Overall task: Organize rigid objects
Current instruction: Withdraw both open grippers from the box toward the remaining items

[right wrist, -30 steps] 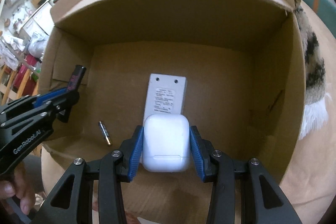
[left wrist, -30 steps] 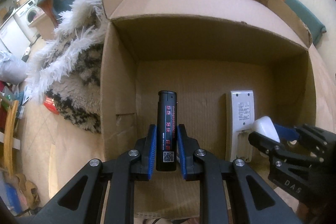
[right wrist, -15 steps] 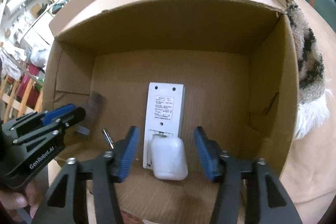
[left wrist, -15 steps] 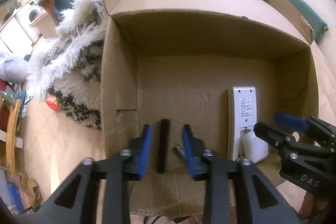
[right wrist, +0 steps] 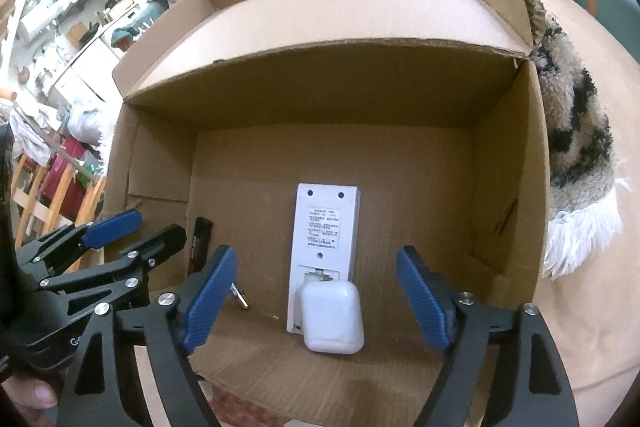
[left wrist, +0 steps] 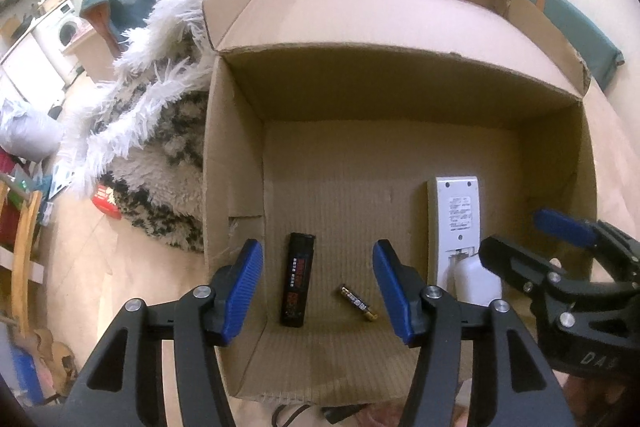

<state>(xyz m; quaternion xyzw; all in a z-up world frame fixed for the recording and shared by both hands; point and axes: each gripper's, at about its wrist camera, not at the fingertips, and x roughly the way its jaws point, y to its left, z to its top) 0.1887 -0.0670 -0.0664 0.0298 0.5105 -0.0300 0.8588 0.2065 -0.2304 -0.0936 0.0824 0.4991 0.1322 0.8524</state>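
Cardboard box (left wrist: 236, 163) on the floor, both grippers spread above its near edge

Box floor holds four things, all lying flat; white remote (right wrist: 326, 227) face down (battery bay uncovered) right of centre; white earbud case (right wrist: 332, 319) resting on the remote's near end; black lighter (left wrist: 297, 285) near the left wall; small battery (left wrist: 359, 303) just right of it; left gripper (left wrist: 318, 291) has just been opening, nothing gripped; right gripper (right wrist: 316, 299), jaws likewise just widened, stands wide and clear of the case.
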